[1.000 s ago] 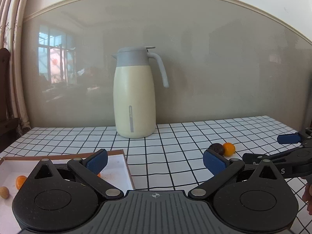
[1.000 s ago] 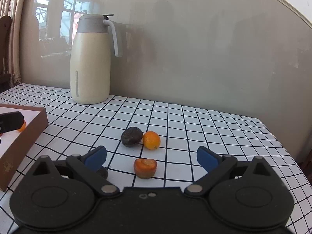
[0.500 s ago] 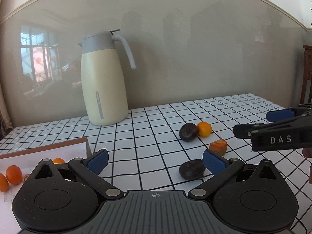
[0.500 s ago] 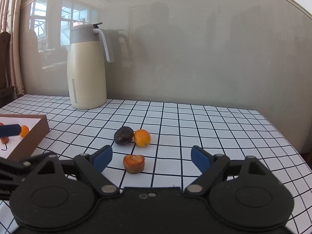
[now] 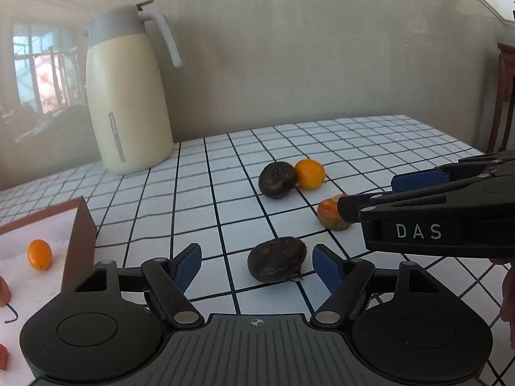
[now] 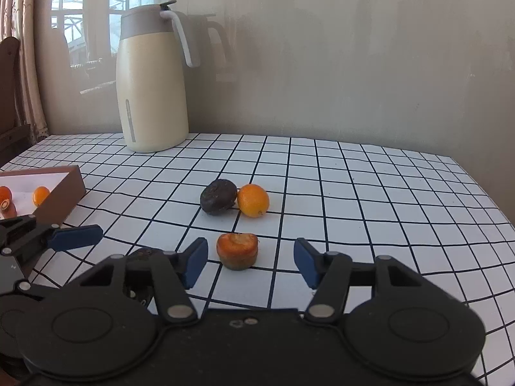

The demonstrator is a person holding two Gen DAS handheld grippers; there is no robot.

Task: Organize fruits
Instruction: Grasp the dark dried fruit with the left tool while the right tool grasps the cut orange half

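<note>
Box: (image 5: 80, 225) brown-walled, white-floored, at the far left of the desk (image 5: 225, 199); small orange fruit (image 5: 39, 254) already lying inside, a couple more visible from the right wrist view.
Jug: (image 5: 128, 96) cream with grey lid, upright at the back left, well apart from the fruit.
Left tongs: (image 5: 257, 265) spread apart, empty, low over the desk, blades flanking the near dark fruit (image 5: 276, 259); right blade just beside it, left blade with more room.
Near dark fruit: resting on the desk between the left blades, not yet gripped.
Far pair: second dark fruit (image 5: 277, 180) touching a round orange (image 5: 310, 173), farther back, centre.
Stubby orange fruit: (image 6: 237, 251) standing on the desk, cut or dented top upward, between the blades of the right tongs.
Right tongs: (image 6: 247, 262) spread apart, empty, fruit nearer the left blade.
Step in hand: likely two grasps at once, one fruit per tongs.
Doing it well: centre each fruit between the blades first; push forward until the blades pass the widest part; close gently, skins looking soft; lift straight up before swinging left to the box; keep the two tools from clashing, being close together.
</note>
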